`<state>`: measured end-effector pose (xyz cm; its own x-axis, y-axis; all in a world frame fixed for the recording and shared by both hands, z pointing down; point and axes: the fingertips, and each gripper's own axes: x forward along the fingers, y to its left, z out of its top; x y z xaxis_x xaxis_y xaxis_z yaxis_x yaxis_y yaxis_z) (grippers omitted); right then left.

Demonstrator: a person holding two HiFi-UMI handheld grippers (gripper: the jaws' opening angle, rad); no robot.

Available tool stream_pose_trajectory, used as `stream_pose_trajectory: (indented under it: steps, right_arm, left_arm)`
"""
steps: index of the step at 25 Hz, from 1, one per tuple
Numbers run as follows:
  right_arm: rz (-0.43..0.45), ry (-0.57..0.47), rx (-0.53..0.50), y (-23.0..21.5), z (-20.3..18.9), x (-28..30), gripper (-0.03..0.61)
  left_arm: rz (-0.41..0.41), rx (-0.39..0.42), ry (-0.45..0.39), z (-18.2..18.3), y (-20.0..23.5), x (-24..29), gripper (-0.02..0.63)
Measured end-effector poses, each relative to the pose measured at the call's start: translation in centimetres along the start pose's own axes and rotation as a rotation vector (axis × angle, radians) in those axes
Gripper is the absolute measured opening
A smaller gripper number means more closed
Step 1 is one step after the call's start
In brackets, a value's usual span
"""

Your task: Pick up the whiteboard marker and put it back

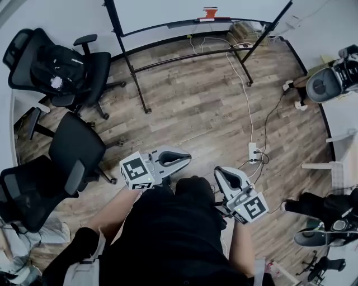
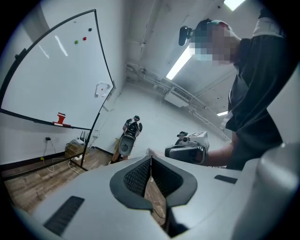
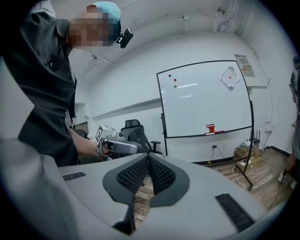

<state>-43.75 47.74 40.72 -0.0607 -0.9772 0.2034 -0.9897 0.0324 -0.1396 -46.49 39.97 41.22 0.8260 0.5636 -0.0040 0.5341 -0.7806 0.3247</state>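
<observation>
The whiteboard (image 1: 168,11) stands on its black frame at the far side of the room. A small red item (image 1: 210,12) sits on its ledge, also seen in the left gripper view (image 2: 61,119) and the right gripper view (image 3: 210,129). I cannot make out a marker as such. My left gripper (image 1: 187,158) and right gripper (image 1: 221,170) are held close to the person's body, far from the board. Both are shut with nothing between the pads (image 2: 151,159) (image 3: 148,158). Each gripper shows in the other's view: the right gripper (image 2: 187,152) and the left gripper (image 3: 117,146).
Black office chairs (image 1: 67,67) (image 1: 72,151) stand at the left, one with a backpack on it. A power strip (image 1: 252,152) and white cable lie on the wooden floor. Equipment (image 1: 330,81) stands at the right. A cardboard box (image 1: 243,31) is near the board's right leg.
</observation>
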Motion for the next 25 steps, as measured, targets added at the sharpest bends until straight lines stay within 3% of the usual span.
stream_pose_trajectory:
  steps: [8,13,19,25]
  right_arm:
    - [0.052,-0.003,0.024,-9.6,-0.9,3.5,0.02]
    - [0.126,-0.01,-0.018,-16.8,1.8,4.9,0.02]
    - [0.169,-0.028,-0.032,-26.8,4.5,4.2,0.02]
    - [0.25,0.009,-0.083,-31.7,4.5,6.5,0.02]
  left_arm:
    - [0.047,-0.018,0.068,-0.2,7.2,4.8,0.02]
    - [0.114,-0.024,0.062,3.6,12.1,10.2,0.02]
    - [0.148,0.035,0.046,8.5,16.1,17.7,0.02]
    - [0.236,0.035,0.053,9.6,20.4,20.2,0.02]
